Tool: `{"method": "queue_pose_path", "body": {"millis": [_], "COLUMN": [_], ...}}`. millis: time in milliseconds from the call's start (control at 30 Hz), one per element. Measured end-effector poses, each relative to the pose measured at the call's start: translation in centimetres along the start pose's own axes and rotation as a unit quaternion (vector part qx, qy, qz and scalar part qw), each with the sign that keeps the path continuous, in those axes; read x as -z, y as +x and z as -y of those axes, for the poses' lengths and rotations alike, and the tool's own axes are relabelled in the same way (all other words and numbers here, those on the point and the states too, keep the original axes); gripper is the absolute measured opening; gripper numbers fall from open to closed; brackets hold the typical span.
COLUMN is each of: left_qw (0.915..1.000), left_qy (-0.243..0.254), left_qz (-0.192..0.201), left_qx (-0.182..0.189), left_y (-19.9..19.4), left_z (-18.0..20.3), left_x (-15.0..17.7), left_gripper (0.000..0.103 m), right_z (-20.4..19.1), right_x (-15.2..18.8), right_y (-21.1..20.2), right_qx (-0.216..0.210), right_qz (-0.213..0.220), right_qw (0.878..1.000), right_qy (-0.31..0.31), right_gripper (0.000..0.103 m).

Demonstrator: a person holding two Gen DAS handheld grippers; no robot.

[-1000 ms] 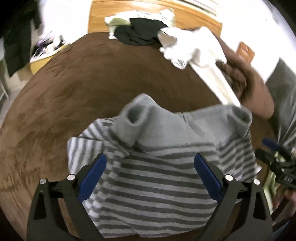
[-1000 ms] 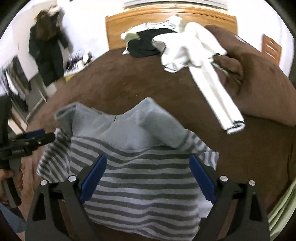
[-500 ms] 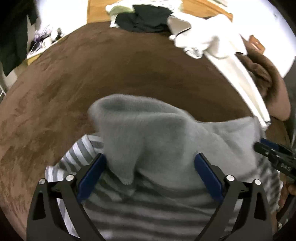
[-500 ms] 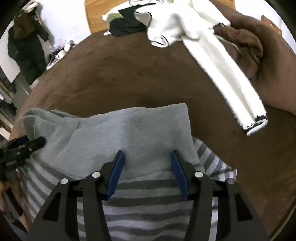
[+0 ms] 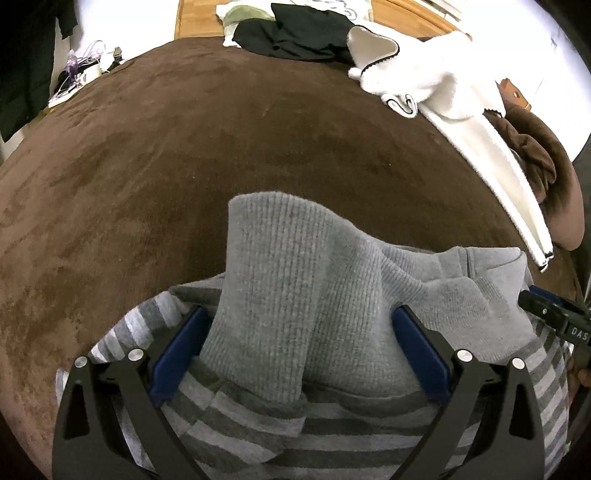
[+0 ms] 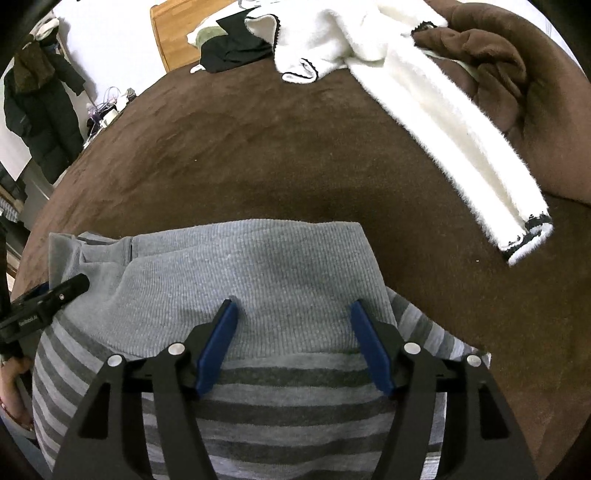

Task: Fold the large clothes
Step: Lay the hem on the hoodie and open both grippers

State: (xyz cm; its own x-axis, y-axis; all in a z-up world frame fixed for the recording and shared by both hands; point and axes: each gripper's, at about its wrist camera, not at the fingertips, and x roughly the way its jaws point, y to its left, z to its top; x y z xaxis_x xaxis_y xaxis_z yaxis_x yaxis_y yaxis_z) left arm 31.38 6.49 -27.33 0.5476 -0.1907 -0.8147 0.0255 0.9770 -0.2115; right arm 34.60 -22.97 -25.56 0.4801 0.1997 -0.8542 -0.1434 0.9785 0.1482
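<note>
Grey ribbed knit, the striped sweater (image 6: pixel 258 424) on the bed (image 6: pixel 295 155) looked soft, floppy and light, best pinched at a folded edge. The left gripper (image 5: pixel 301 354) gaped wide around a sleeve; the right gripper (image 6: pixel 291 347), jaws just reopening, pinched nothing.

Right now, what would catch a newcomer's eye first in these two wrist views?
The grey striped sweater fills the near foreground of both views, its plain grey part folded over the stripes on the brown bedspread. Each gripper's blue pads stand apart over it: the left gripper, the right gripper. Further back, a fluffy white garment stretches a long sleeve across the bed, beside a black garment by the wooden headboard.
</note>
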Motion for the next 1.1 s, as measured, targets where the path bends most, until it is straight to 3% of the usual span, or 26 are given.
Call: {"method": "queue_pose_path", "body": {"millis": [167,267,333,567,767,933,1100], "left_qw": [0.9996,0.9991,0.9991,0.9946,0.9967,0.9983,0.9963], "left_qy": [0.005,0.018,0.036,0.097,0.062,0.026,0.045], "left_qz": [-0.026,-0.031,-0.017,-0.023,-0.034,-0.026,-0.033], "left_qx": [-0.003,-0.021,-0.017,-0.032,-0.041,-0.046,-0.065], "left_y": [-0.4,-2.7,-5.0,-9.0,-10.9,-12.1,-11.5], "left_z": [0.2,1.4,2.6,7.4,7.8,7.1,7.9], "left_x": [-0.5,-1.0,-1.0,2.8,7.5,9.5,10.8], "left_gripper": [0.097,0.096,0.096,0.096,0.096,0.096,0.097], "right_z": [0.6,1.0,1.1,1.7,2.2,2.8,3.6], "right_x": [-0.1,0.4,1.2,5.8,10.8,14.7,17.1], "right_y": [-0.6,-3.2,-5.4,-12.4,-14.8,-15.1,-15.1], "right_qx": [-0.022,-0.032,-0.029,-0.049,-0.060,-0.068,-0.079], "right_qz": [-0.004,0.002,0.021,0.054,0.038,0.023,0.013], "right_qw": [1.000,0.999,0.999,0.996,0.993,0.989,0.983], "right_qy": [0.016,0.031,0.034,0.059,0.097,0.128,0.165], "right_gripper": [0.066,0.074,0.087,0.088,0.088,0.088,0.088]}}
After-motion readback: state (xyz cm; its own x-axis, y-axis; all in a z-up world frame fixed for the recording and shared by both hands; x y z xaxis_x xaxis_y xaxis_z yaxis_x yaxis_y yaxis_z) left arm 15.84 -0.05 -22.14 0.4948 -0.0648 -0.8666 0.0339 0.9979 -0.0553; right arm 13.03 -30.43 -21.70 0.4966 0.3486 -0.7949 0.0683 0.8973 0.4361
